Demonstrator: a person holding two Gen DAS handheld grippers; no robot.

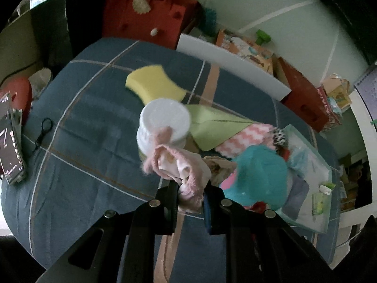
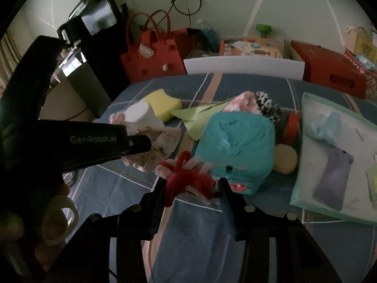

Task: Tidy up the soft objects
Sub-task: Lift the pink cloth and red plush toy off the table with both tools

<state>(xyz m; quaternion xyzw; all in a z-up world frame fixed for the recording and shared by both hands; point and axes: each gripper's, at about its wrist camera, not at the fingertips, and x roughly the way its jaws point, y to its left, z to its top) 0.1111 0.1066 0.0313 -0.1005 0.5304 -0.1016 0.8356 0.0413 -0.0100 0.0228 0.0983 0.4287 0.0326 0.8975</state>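
Observation:
My left gripper (image 1: 190,188) is shut on a pink fuzzy cloth (image 1: 181,165) and holds it above the blue checked tablecloth (image 1: 94,122); it also shows in the right wrist view (image 2: 150,146). My right gripper (image 2: 191,184) is shut on a red and pink pipe-cleaner bundle (image 2: 188,176). A teal plush (image 1: 259,176), (image 2: 238,146) lies in the pile beside a pink-and-white chevron cloth (image 1: 242,134), a light green cloth (image 1: 212,127) and a yellow sponge (image 1: 155,85). A white cylinder (image 1: 165,122) stands behind the pink cloth.
A pale green tray (image 2: 304,165) with a phone-like slab and blue cloth sits at the right. A yellow ball (image 2: 286,160) lies next to the teal plush. A phone (image 1: 10,139) rests at the table's left edge. Red bags (image 2: 153,52) and boxes stand behind.

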